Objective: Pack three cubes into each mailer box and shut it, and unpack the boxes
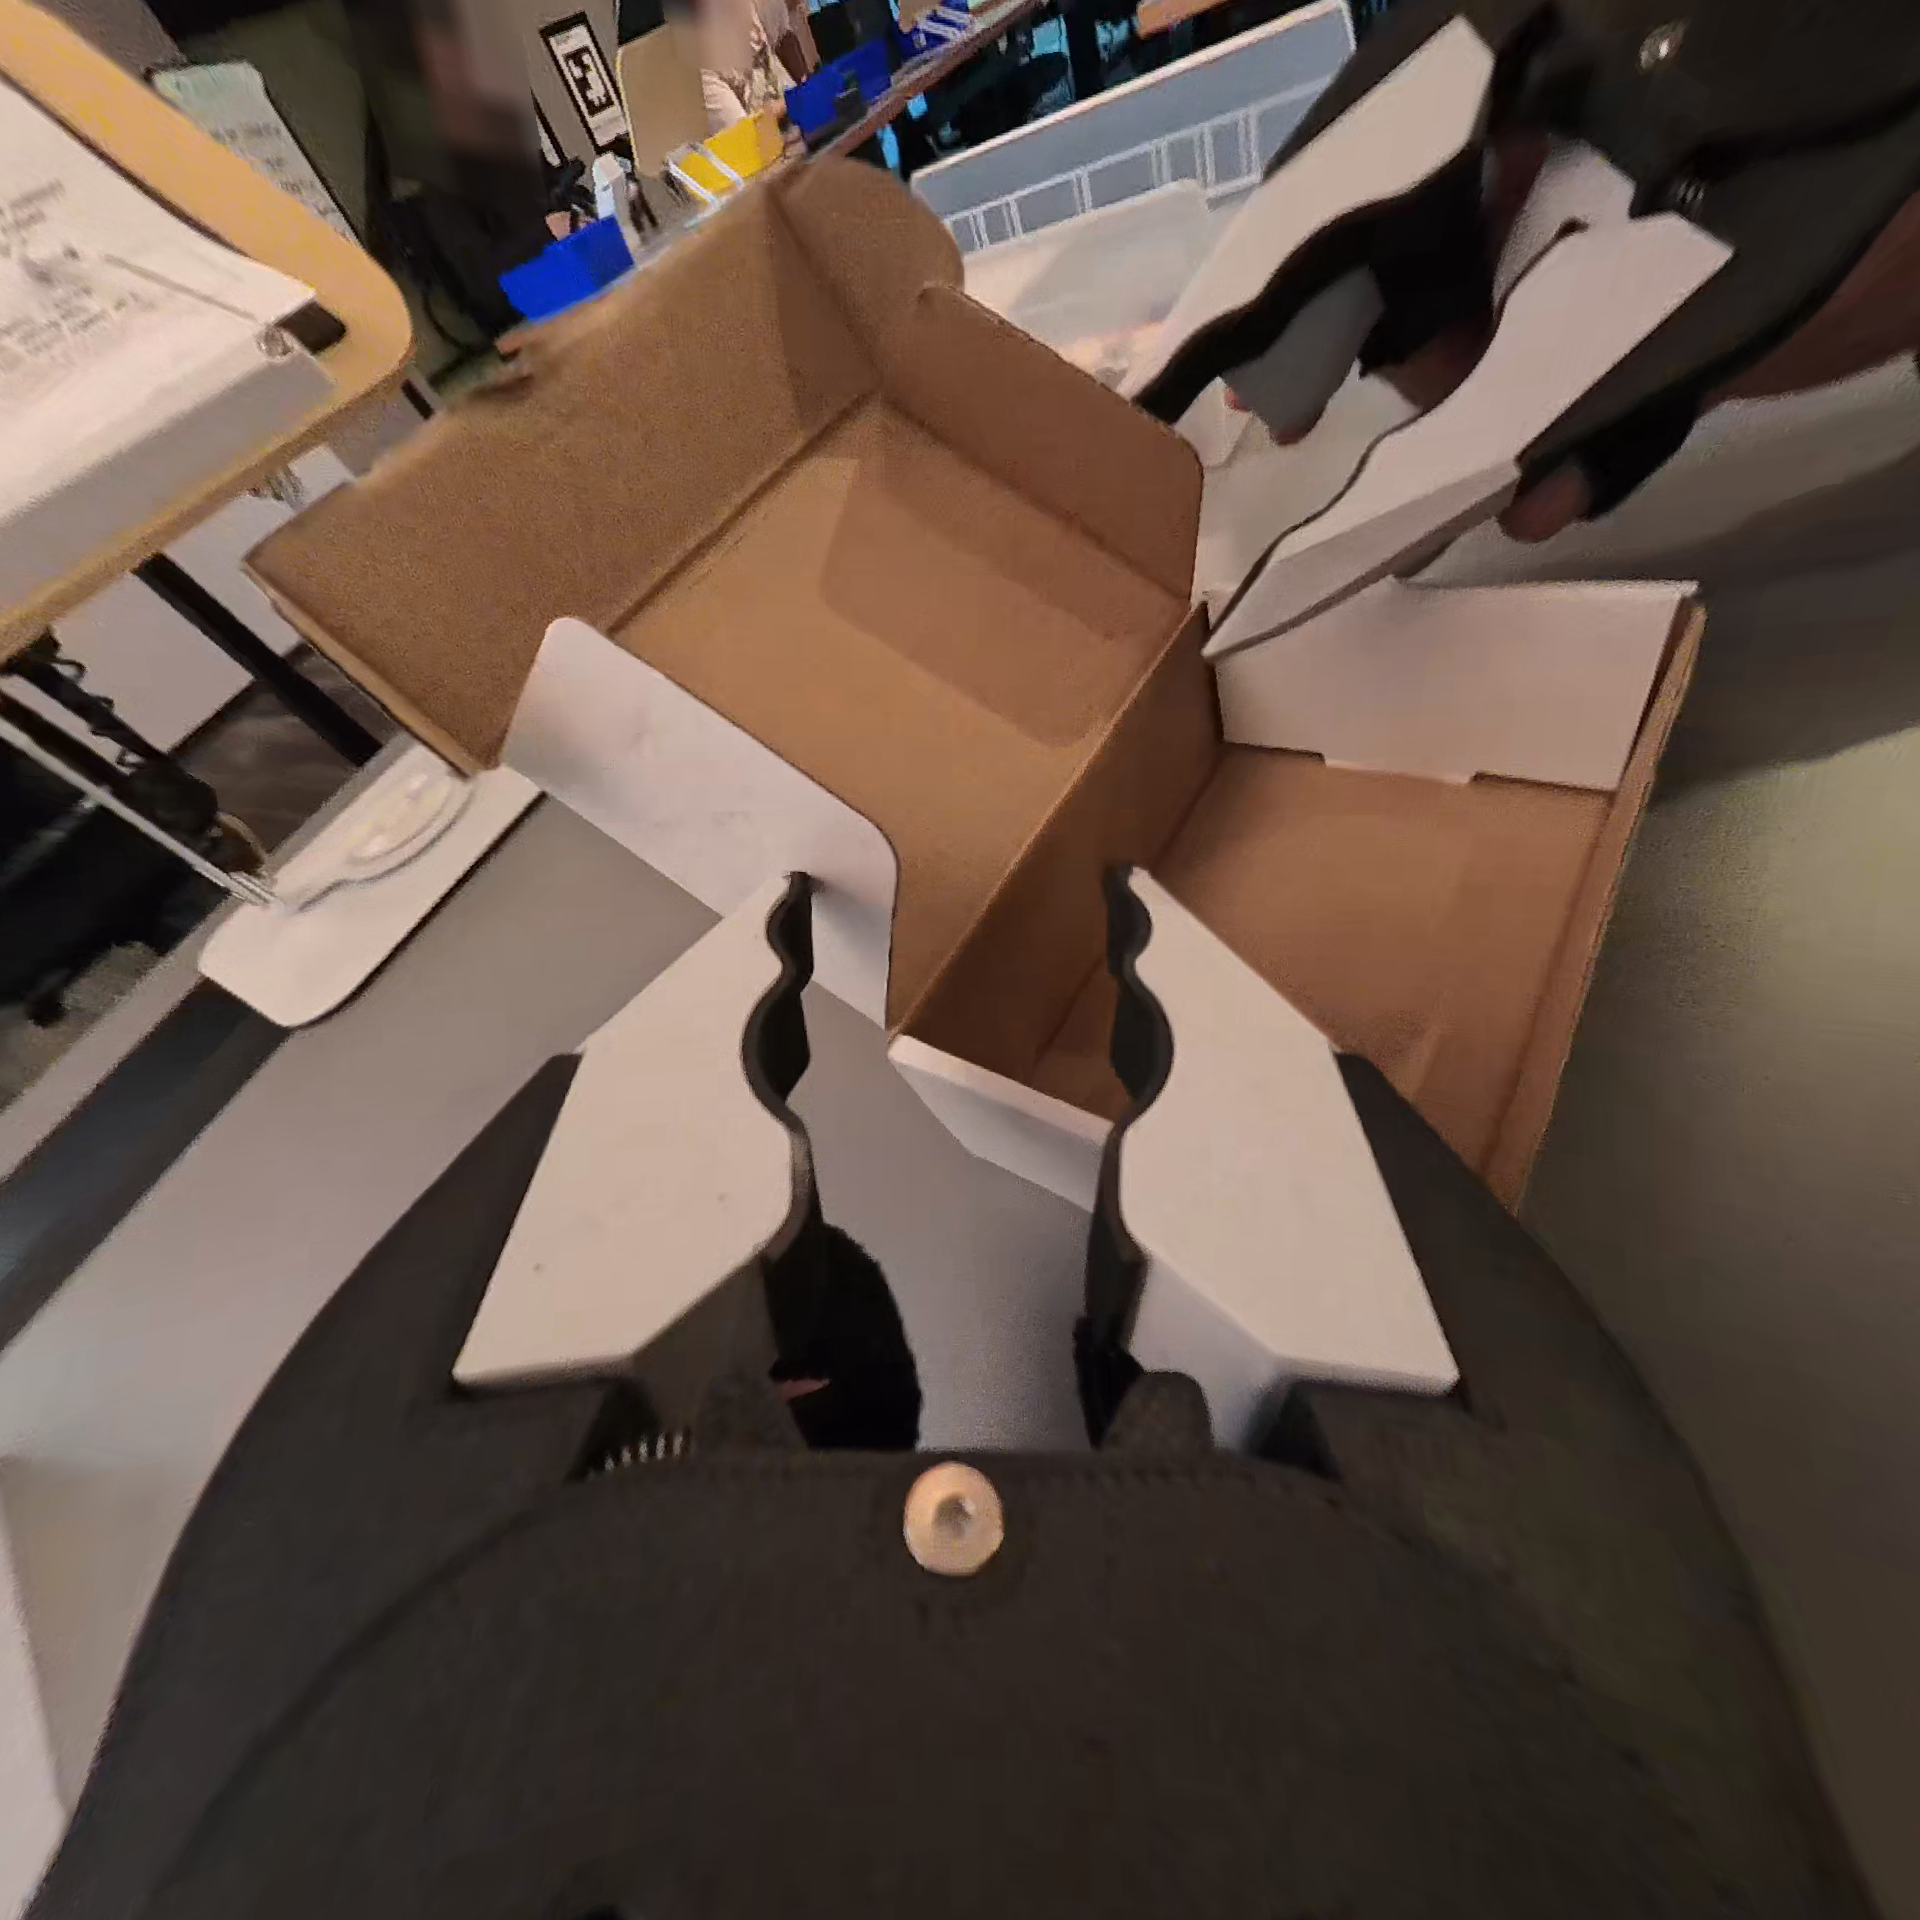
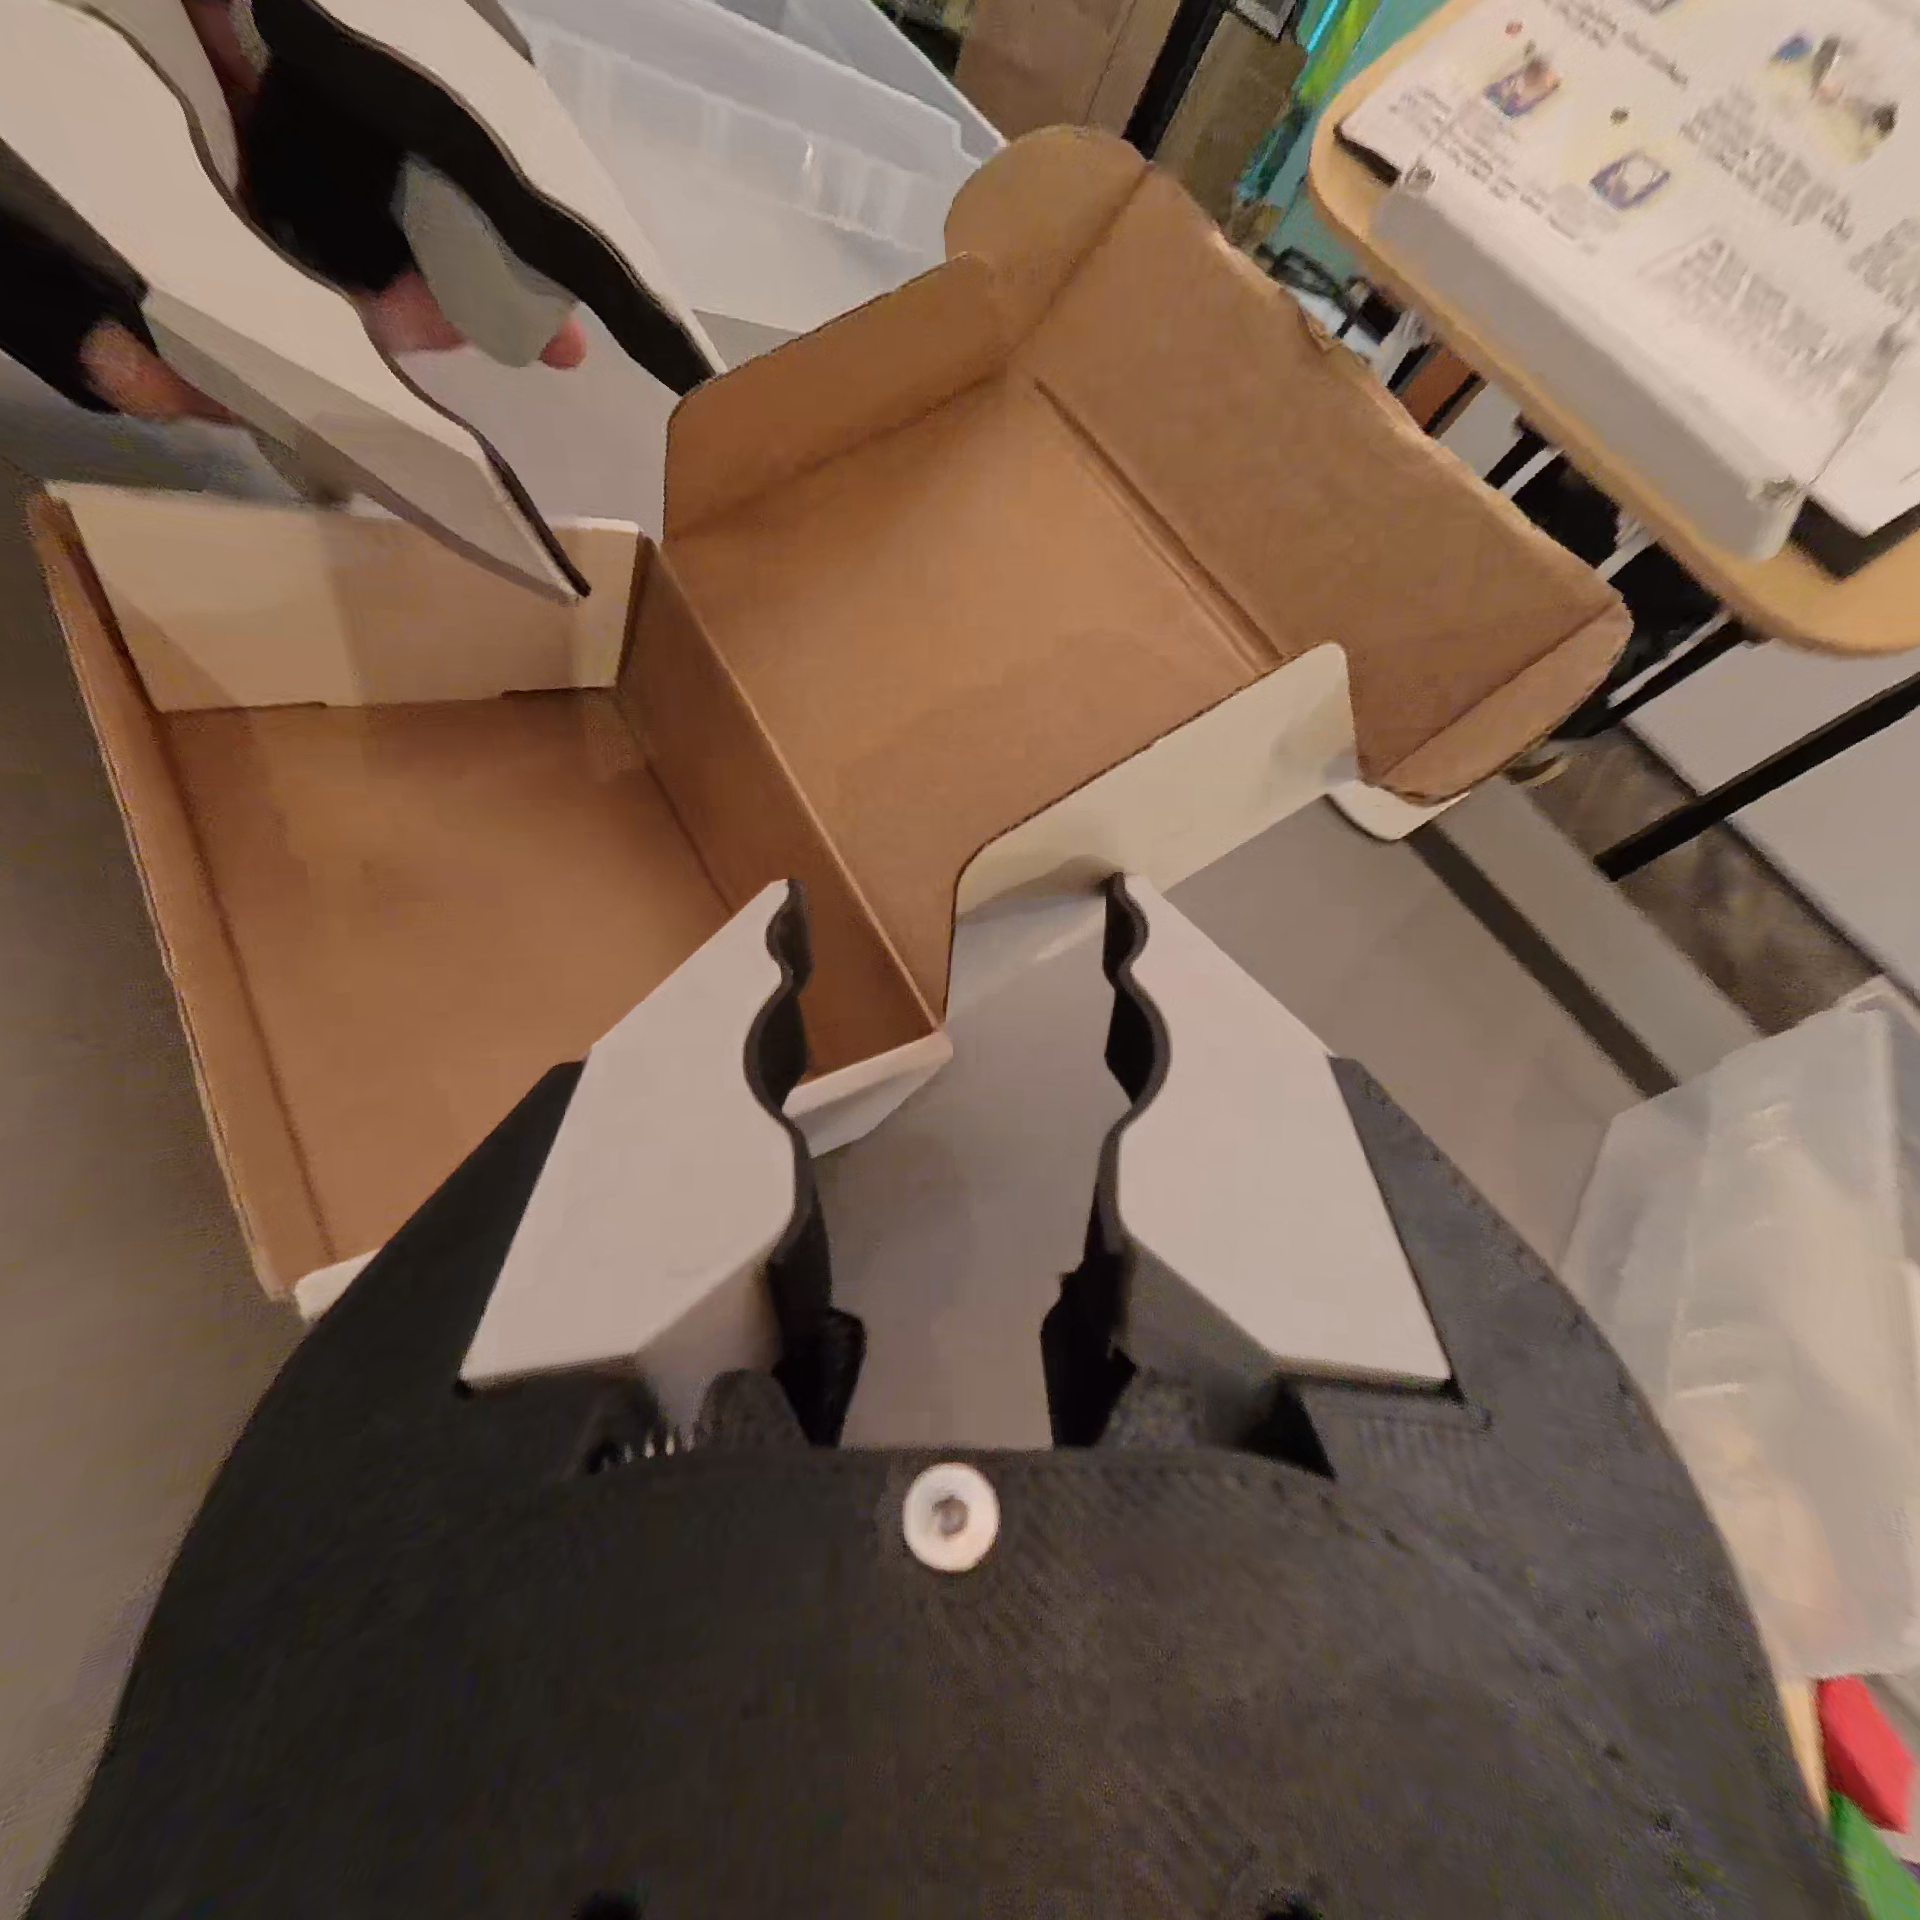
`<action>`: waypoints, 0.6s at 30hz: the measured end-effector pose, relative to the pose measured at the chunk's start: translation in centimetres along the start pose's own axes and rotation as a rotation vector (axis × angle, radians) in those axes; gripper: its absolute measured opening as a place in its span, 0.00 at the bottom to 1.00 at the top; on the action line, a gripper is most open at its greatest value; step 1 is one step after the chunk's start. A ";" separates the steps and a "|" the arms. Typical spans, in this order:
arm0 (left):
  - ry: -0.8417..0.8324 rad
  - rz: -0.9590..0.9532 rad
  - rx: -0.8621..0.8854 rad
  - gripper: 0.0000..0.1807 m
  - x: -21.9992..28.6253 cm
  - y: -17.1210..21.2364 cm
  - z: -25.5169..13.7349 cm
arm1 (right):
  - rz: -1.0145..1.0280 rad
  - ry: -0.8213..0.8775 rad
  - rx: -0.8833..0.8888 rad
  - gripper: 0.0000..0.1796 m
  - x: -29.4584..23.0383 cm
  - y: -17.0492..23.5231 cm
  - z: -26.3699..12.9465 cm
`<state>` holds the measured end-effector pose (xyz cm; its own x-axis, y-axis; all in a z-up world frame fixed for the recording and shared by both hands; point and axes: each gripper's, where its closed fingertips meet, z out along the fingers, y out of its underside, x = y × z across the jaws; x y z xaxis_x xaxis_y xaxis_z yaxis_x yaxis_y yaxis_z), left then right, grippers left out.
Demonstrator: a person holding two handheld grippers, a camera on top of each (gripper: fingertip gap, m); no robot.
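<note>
We see the box [image 1: 935, 623] lying wide open on the grey table [image 1: 1766, 1039], brown inside and with nothing in it. Our left gripper [image 1: 956, 914] is at one side of the box with its fingers apart, holding nothing. Our right gripper [image 2: 951, 914] is at the other side, fingers apart and empty too. The lid [image 2: 1039, 571] leans back.

The printed sheet [image 2: 1704, 197] on the wooden stand is blurred and cut by the right wrist view's edge. A red and green thing [image 2: 1865, 1787] (kind unclear) is cropped at the lower right. In the left wrist view, background shelves [image 1: 727, 135] smear together.
</note>
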<state>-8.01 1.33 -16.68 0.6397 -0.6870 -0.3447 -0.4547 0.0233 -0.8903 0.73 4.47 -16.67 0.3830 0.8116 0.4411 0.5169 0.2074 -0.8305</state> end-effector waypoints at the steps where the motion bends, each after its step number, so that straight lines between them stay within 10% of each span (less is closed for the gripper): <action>1: 0.003 0.020 -0.007 0.31 0.3 0.0 -0.2 | -0.021 0.005 0.003 0.30 -0.2 -0.1 -0.2; 18: 0.036 0.249 -0.088 0.20 3.6 1.4 -3.0 | -0.242 -0.017 0.063 0.17 -4.1 -0.4 -4.0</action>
<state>-8.22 -3.30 -18.23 0.4793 -0.6937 -0.5376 -0.6484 0.1329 -0.7496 2.02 -1.18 -16.80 0.2409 0.7429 0.6245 0.5435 0.4299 -0.7210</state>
